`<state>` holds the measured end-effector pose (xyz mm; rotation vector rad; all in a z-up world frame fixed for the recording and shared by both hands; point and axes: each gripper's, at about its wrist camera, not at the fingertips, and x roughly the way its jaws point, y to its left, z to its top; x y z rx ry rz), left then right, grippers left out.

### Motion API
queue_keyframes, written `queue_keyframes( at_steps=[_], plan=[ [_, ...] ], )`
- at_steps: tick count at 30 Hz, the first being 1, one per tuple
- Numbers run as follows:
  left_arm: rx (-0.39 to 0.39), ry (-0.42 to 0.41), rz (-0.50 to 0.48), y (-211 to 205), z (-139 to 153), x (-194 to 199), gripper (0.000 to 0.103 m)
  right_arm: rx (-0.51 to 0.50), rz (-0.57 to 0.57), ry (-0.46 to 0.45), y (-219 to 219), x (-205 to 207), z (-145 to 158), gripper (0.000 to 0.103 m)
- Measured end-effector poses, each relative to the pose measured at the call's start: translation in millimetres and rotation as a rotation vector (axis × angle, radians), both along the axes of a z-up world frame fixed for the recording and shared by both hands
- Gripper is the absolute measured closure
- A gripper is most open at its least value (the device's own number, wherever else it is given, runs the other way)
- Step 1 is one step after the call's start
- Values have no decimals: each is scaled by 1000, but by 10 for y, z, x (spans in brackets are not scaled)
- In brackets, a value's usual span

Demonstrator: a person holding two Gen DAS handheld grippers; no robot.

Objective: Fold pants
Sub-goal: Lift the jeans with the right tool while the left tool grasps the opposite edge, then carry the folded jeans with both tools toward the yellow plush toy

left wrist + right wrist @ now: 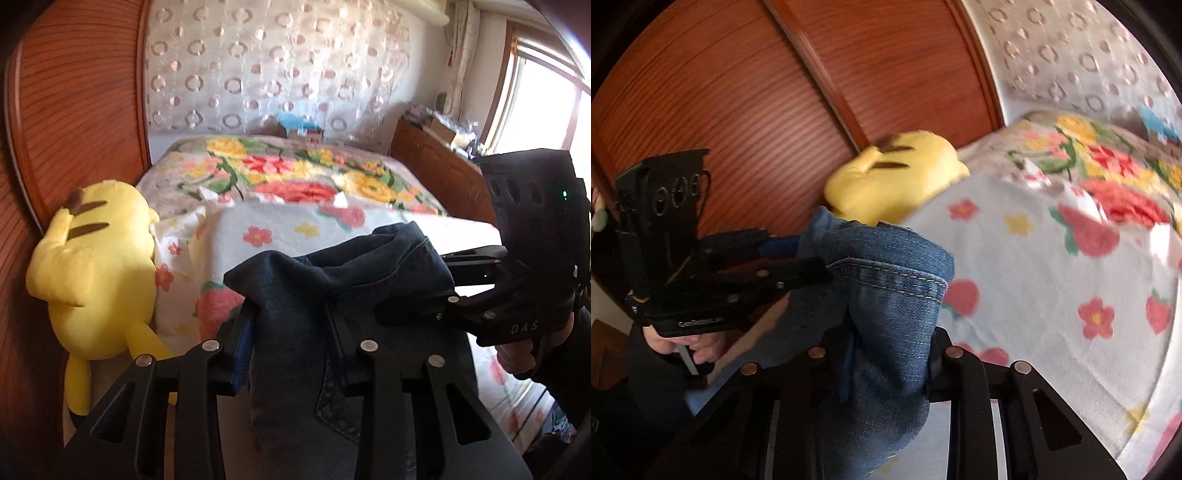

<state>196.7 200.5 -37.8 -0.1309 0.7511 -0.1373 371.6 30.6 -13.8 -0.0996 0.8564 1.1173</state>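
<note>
Denim bunches between the closed fingers of the left gripper at lower centre, and the right gripper clamps the same pants, held above the floral bed. Soft, fairly heavy cloth likely sags; stitched hems look the firmest hold. Upper left, a yellow plush rests against a wooden headboard.
</note>
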Motion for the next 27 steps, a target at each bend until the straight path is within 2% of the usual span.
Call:
queue_keyframes(
  at_steps=[12,17,21,22,24,27],
  plan=[
    [37,-186,129,429,796,-523,66,73,118,-118,428,-277,790,78],
    [42,-231,166,618,997,-471,66,115,154,-157,599,-260,1001,78],
    [83,-228,167,635,1028,-163,66,171,130,-135,567,11,884,78],
    [91,-223,161,618,992,-90,66,179,116,-153,556,113,820,78],
    [82,-195,149,596,857,95,66,192,77,-144,514,362,623,78],
    [70,-137,115,480,584,321,66,123,-32,-120,497,804,160,78]
  ],
)
